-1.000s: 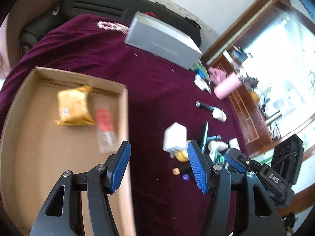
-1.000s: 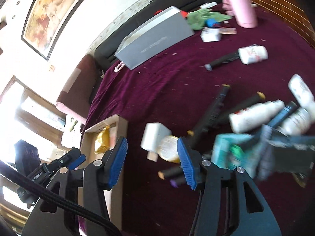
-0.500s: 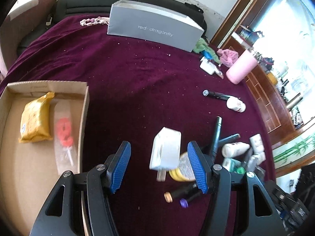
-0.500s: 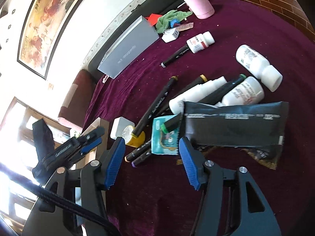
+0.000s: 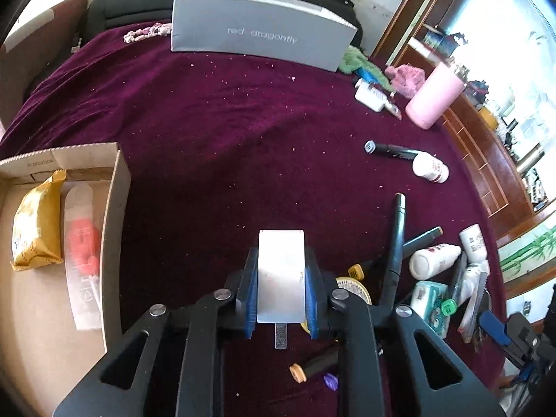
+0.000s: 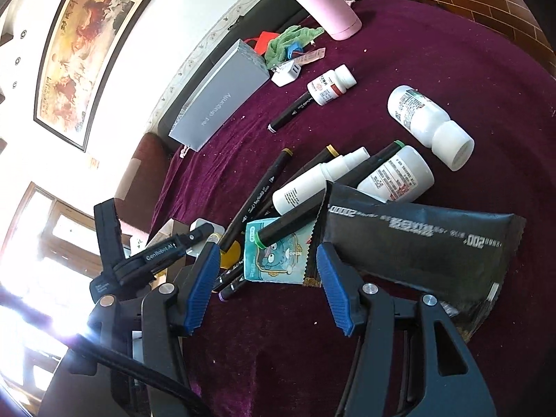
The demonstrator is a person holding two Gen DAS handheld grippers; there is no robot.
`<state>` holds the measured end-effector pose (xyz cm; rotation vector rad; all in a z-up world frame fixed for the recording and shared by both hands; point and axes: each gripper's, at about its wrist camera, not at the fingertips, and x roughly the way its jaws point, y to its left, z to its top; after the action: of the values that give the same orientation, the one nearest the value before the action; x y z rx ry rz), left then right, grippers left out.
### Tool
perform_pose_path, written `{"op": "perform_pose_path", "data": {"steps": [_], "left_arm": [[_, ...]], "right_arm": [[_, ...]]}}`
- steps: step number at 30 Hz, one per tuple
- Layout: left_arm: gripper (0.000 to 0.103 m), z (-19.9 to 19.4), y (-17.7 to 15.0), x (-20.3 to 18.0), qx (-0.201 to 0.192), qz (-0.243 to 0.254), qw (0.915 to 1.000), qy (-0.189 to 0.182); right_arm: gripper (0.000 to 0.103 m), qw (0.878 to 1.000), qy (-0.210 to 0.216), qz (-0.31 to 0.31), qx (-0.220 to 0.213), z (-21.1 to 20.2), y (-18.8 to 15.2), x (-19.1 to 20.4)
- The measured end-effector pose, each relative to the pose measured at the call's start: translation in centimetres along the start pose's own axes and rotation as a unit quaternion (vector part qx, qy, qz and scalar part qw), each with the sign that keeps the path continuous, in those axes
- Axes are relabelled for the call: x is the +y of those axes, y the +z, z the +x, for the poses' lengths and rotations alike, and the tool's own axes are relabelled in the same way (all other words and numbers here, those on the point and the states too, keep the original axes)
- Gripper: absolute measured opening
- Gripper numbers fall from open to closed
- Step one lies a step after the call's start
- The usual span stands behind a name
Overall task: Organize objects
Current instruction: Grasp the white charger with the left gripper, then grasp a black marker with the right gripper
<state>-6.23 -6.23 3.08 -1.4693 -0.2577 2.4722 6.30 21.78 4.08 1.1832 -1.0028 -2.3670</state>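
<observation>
1. On the purple cloth [image 5: 243, 132], the left hand-held gripper [image 5: 281, 292] has just closed its blue pads on a white plug adapter [image 5: 280, 274]; the pads press both its sides and a metal prong shows beneath it.
2. Left of it stands a cardboard box [image 5: 116, 208], holding a yellow snack packet [image 5: 34, 229] and a clear sachet with red contents [image 5: 81, 253].
3. The right hand-held gripper [image 6: 267, 285] has been opening; its jaws stand moderately apart with nothing pressed between them, over a teal sachet [image 6: 278, 253].
4. Beside that lie black markers [image 6: 257, 194], white bottles [image 6: 427, 125] and a black foil pouch [image 6: 417, 239].
5. A grey box [image 5: 260, 31] and a pink flask [image 5: 434, 97] sit at the far side.
</observation>
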Motion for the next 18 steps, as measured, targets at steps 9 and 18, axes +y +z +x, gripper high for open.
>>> {"op": "perform_pose_path", "data": {"steps": [9, 18], "left_arm": [[0.018, -4.3, -1.6, 2.5, -0.034, -0.038, 0.9969, -0.06], [0.018, -8.3, -3.4, 3.7, -0.052, -0.046, 0.9898, -0.124]], "right_arm": [[0.06, 1.0, -0.001, -0.023, 0.008, 1.8, 0.9, 2.4], [0.06, 0.995, -0.073, -0.053, 0.047, 9.2, 4.3, 5.6]]}}
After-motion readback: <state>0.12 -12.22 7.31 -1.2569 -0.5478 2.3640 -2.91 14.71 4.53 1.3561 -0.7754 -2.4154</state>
